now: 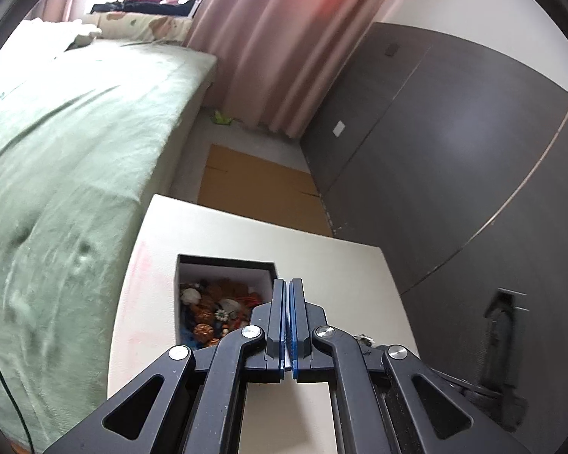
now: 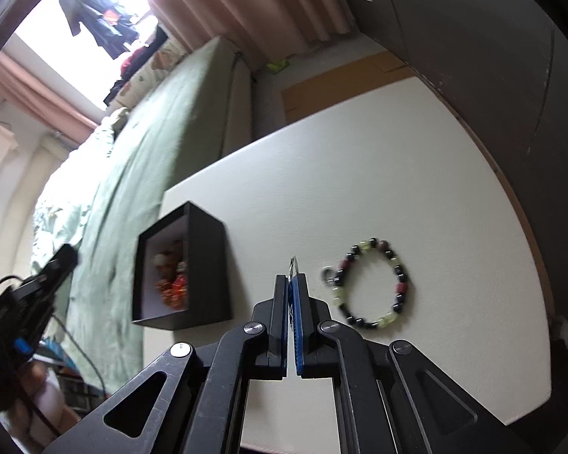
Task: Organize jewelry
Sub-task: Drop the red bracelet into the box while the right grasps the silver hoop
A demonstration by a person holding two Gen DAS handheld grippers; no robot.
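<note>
A black open box (image 1: 227, 265) on the white table (image 1: 340, 276) holds several orange, white and blue jewelry pieces (image 1: 212, 310). My left gripper (image 1: 287, 283) hangs just right of the box, shut with nothing seen between its pads. In the right wrist view the same box (image 2: 204, 265) stands to the left. A bead bracelet (image 2: 371, 283) of dark, pale green and red beads lies flat on the table to the right. My right gripper (image 2: 292, 278) is between them, shut on a small silvery piece (image 2: 294, 265) that pokes out past its tips.
A bed with a green cover (image 1: 68, 143) runs along the table's left side. Beyond the table's far edge, flat cardboard (image 1: 257, 178) lies on the floor. A dark wardrobe (image 1: 454, 151) and pink curtains (image 1: 284, 38) stand farther back. My left gripper's body (image 2: 49, 272) shows at the left.
</note>
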